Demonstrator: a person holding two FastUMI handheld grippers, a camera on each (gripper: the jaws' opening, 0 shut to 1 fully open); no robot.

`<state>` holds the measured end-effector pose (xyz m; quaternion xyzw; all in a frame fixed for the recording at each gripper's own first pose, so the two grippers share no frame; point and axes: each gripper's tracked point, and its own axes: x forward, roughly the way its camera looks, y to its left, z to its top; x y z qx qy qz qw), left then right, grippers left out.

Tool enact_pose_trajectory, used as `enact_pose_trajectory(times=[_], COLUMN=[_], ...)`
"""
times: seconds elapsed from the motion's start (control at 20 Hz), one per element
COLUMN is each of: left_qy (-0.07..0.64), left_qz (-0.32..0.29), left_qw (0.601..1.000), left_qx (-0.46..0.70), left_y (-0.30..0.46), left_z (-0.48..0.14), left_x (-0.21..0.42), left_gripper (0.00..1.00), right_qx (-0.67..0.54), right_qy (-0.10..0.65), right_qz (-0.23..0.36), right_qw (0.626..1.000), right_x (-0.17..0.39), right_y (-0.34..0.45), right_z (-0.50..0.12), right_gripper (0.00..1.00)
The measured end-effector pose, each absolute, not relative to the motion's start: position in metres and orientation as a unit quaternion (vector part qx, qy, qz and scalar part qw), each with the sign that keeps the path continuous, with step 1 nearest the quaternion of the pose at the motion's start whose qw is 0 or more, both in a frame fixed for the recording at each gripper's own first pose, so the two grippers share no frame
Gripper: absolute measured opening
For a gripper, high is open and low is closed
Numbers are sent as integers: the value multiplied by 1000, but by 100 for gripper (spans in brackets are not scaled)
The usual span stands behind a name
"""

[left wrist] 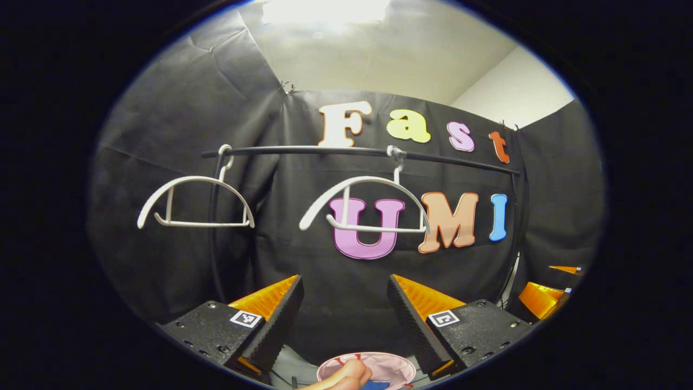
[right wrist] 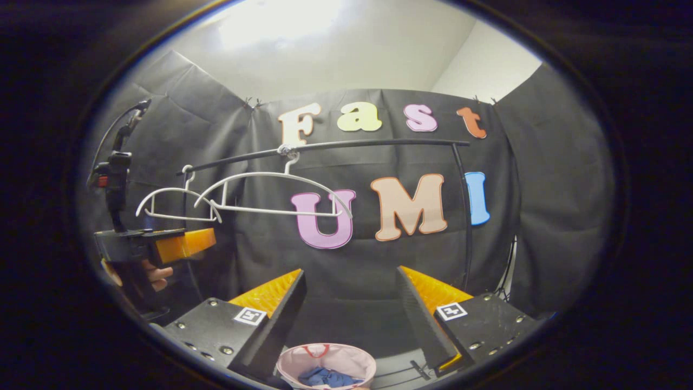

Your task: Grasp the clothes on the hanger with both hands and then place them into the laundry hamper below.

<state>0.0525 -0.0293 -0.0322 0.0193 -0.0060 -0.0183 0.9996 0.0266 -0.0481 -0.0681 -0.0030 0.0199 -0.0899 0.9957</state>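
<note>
Two white hangers hang bare on a black rail [left wrist: 357, 152]: one at the left [left wrist: 196, 201], one in the middle [left wrist: 364, 206]. In the right gripper view the same hangers [right wrist: 270, 192] overlap on the rail [right wrist: 325, 146]. A pink laundry hamper [right wrist: 326, 364] stands below, with blue clothes [right wrist: 327, 377] inside. My left gripper [left wrist: 345, 295] is open with nothing between its fingers, above the hamper [left wrist: 387, 364]. My right gripper [right wrist: 350, 295] is open too, over the hamper. The left gripper [right wrist: 187, 242] also appears at the left of the right gripper view, held by a hand.
A black upright post [right wrist: 465, 216] carries the rail's right end. Part of a hand [left wrist: 341, 377] is at the bottom of the left gripper view, in front of the hamper. The other gripper's orange finger [left wrist: 541, 298] is at the far right of that view.
</note>
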Motion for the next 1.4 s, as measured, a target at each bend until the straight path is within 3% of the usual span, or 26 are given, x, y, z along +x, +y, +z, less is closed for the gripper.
enact_pose_trajectory(times=[0.25,0.3,0.35,0.85,1.2,1.25,1.4], left_qy=[3,4,4,24,13,11,14], left_qz=[-19,-16,-13,0,16,16,16], left_qw=[999,999,1000,1000,999,999,999], left_qx=[33,29,25,16,41,37,24], left_y=[-48,-49,-50,-67,-70,-68,-63], left_z=[-48,-49,-50,-71,-77,-77,-82], left_x=[50,49,49,44,39,41,44], left_gripper=[93,99,94,96,94,94,95], right_qx=[-11,-10,-9,51,26,30,30], right_qy=[32,31,31,28,45,42,36], right_qz=[-87,-88,-90,-77,-73,-71,-72], right_qw=[996,996,995,995,996,996,996], right_x=[15,14,13,1,-8,-7,-6], right_y=[-58,-62,-66,-53,-50,-50,-50], right_z=[-85,-85,-86,-107,-119,-118,-116], right_gripper=[100,100,99,98,99,93,92])
